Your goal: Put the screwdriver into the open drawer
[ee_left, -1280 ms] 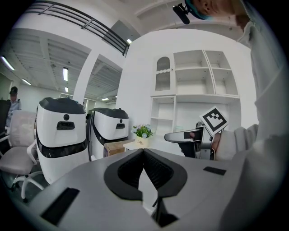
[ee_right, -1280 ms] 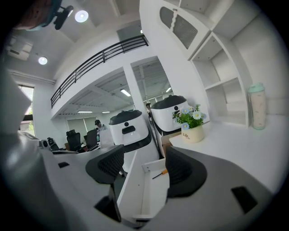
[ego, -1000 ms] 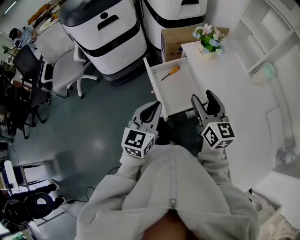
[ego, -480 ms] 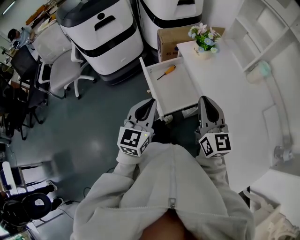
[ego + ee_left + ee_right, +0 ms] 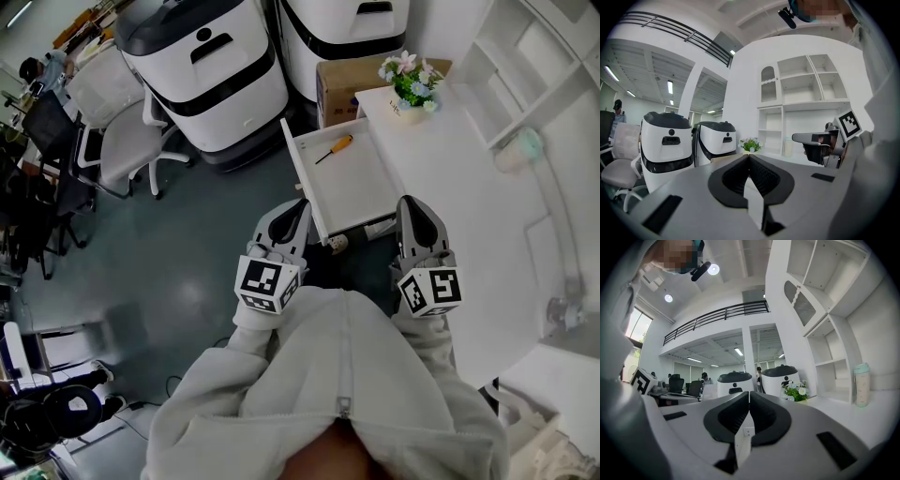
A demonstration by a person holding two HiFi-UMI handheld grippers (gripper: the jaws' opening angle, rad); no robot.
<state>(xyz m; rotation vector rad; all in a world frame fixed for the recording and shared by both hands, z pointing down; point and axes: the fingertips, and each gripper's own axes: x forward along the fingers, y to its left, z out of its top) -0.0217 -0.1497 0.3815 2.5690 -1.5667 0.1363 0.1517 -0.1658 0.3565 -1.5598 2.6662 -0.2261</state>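
Screwdriver [image 5: 335, 147], orange-handled with a thin dark shaft, lay inside the open white drawer [image 5: 361, 192], close to its far edge and angled across it; the tip was too small to make out. Both grippers hung at the drawer's near edge, one off each near corner, neither touching the screwdriver. The left gripper [image 5: 298, 211] had its jaws pressed together with nothing between them. The right gripper [image 5: 412, 208] was likewise fully closed and empty. Grey sleeves [image 5: 281, 375] filled the lower part of the head view and covered the hands behind the marker cubes. Neither gripper view showed the drawer or the screwdriver, since each camera looked level across the room over its own jaws. A pot of flowers [image 5: 410, 73] stood at the far corner of the white desk [image 5: 450, 178], beside a cardboard box [image 5: 339, 80] that the drawer partly hid. Two white-and-black machines [image 5: 206, 66] were cut off at the top edge.
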